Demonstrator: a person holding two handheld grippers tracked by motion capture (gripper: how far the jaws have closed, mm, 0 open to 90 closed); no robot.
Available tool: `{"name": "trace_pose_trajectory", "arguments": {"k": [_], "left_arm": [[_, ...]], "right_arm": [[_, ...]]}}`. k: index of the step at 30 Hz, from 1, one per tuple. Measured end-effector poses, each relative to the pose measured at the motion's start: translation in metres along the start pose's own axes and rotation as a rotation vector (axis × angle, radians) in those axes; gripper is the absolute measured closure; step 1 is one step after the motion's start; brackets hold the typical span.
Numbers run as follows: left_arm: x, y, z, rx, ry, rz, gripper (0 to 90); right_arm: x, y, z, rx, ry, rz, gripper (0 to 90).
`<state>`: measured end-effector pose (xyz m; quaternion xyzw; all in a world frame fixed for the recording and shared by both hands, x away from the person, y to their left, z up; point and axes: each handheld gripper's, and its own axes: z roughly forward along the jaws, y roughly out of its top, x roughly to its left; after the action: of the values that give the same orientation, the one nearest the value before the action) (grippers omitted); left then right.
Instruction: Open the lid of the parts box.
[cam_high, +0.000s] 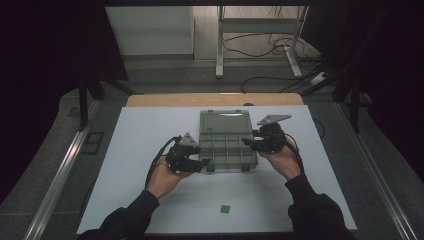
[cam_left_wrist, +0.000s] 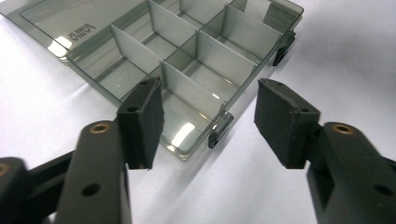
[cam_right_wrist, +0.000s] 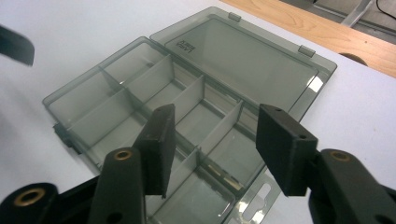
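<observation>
- The left tongs (cam_high: 199, 163) are standing partly open with nothing between the pads, hovering just at the near left corner of the organiser box (cam_high: 227, 149); in the left gripper view the two black pads are framing that corner and its small front latch (cam_left_wrist: 219, 130) without touching either.
- The right tongs (cam_high: 250, 145) are likewise standing about half open and gripping nothing, sitting at the right edge of the box, their tips pointing left over the compartments.
- The box is lying in the middle of the worktop (cam_high: 150, 200), its tray towards the person and its lid (cam_high: 225, 120) folded back flat on the far side, so the whole thing is running near to far while the tray's own long axis is running left to right, straight between the two hands.
- Both hands are sitting equally close to the box, one at each end of the tray. My guess is that whatever comes next is turning on that flanking position.
- A small green block (cam_high: 225, 208) is lying alone on the near part of the worktop, well apart from the box and behind both tongs; the left hand (cam_high: 162, 177) looks marginally nearer to it.
- The high view is giving the green block and the spread of the hands; the right gripper view is showing the dividers (cam_right_wrist: 187, 100), the empty cells and the lid's hinge tabs at the far edge, with the wooden strip (cam_right_wrist: 322, 25) beyond.
</observation>
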<state>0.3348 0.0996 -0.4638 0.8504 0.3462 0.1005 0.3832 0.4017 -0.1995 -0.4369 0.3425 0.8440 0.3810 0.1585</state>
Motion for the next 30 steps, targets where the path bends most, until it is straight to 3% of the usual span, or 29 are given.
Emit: {"name": "trace_pose_trajectory", "arguments": {"k": [8,15,23,30], "left_arm": [[0.003,-0.006,-0.01,-0.008,-0.005,-0.033,30.1],[0.002,-0.01,-0.016,0.004,0.008,-0.021,19.8],[0.001,-0.014,-0.024,0.001,0.02,-0.013,14.1],[0.003,-0.021,-0.038,-0.022,0.01,-0.042,10.8]], "right_arm": [[0.004,-0.006,-0.015,-0.048,0.057,0.042,34.4],[0.007,-0.013,-0.028,-0.074,0.062,0.07,24.7],[0.011,-0.021,-0.038,-0.074,0.051,0.049,16.4],[0.017,-0.027,-0.048,-0.093,0.08,0.047,8.1]]}}
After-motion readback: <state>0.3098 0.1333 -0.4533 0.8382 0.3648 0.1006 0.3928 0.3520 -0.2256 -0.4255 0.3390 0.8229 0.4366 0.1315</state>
